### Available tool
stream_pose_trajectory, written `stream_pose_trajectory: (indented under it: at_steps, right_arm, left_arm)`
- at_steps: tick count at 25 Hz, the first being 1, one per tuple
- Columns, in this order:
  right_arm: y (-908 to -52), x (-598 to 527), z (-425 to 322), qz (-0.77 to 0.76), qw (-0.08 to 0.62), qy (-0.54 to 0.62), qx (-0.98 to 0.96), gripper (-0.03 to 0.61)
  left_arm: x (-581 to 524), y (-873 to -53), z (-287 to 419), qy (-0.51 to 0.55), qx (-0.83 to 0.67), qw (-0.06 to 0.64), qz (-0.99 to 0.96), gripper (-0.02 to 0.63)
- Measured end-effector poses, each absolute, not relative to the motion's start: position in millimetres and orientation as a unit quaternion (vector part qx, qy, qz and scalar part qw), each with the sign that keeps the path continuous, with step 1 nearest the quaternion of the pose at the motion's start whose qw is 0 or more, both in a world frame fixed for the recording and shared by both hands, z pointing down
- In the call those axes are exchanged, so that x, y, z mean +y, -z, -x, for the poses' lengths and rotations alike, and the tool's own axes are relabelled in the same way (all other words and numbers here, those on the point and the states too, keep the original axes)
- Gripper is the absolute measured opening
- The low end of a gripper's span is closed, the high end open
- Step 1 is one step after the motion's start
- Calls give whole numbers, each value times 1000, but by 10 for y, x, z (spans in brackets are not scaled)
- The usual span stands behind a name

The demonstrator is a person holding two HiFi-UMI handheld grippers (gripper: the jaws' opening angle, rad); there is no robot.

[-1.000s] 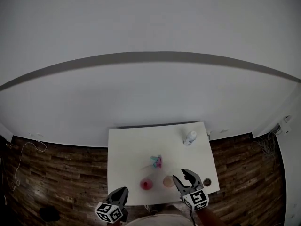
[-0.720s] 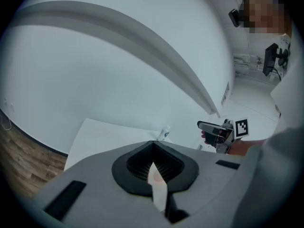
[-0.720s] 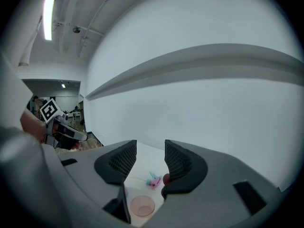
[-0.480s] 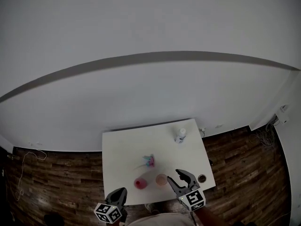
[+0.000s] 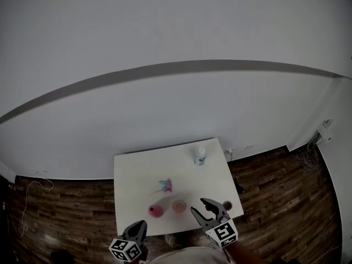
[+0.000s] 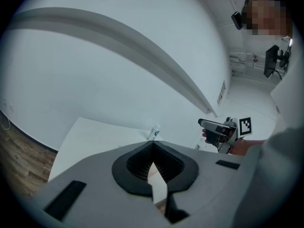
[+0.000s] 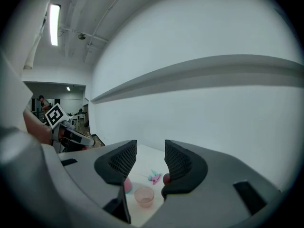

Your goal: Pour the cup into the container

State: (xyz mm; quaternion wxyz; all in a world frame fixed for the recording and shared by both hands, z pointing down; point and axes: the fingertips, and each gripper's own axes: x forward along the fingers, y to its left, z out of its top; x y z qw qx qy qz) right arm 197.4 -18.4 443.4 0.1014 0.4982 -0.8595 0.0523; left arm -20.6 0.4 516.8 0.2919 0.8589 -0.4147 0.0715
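A white table [image 5: 132, 172] carries a pink cup [image 5: 155, 211] and a clear peach-tinted cup [image 5: 179, 206] side by side near its front edge. The right gripper view shows the same pink cup [image 7: 127, 185] and peach cup [image 7: 144, 196] below the jaws. My right gripper [image 5: 199, 205] hovers just right of the peach cup, open and empty; its jaws [image 7: 150, 148] stand apart. My left gripper [image 5: 140, 227] hangs off the front edge, below the pink cup. Its jaws [image 6: 152, 144] meet at the tips, holding nothing.
A small pink-and-teal object [image 5: 165, 186] lies mid-table, and a white bottle [image 5: 200, 156] stands at the far right corner. A small dark round thing [image 5: 227, 205] sits at the right edge. Wooden floor [image 5: 66, 219] surrounds the table; a white wall rises behind.
The table and everything on it have slid left in the head view. Both grippers stay at the front edge and shift with it. Neither gripper's jaws have visibly changed.
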Motion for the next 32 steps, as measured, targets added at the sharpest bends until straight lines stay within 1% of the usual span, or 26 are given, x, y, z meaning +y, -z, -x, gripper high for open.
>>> stream_pose_trajectory:
  at_steps: [4, 12, 20, 25, 31, 32]
  right_arm:
    - [-4318, 37, -2022, -491, 86, -47, -865, 190]
    - [-4218, 541, -2188, -482, 78, -57, -871, 189]
    - [-4190, 1052, -2341, -481, 69, -59, -872, 190]
    - [-4188, 1385, -2409, -473, 71, -54, -876, 189]
    - [-4180, 1782, -2497, -469, 77, -49, -878, 188]
    - [-4183, 1841, -2513, -470, 78, -48, -878, 178]
  left_arm:
    - [221, -5111, 81, -69, -416, 290, -859, 11]
    - [760, -5058, -284, -80, -400, 290, -866, 11]
    - [1237, -4956, -496, -90, -390, 275, -874, 11]
    - [1543, -4879, -646, -48, -385, 313, -867, 11]
    - [1937, -4794, -898, -39, -368, 315, -874, 11]
    - [1997, -4800, -928, -39, -364, 316, -875, 11]
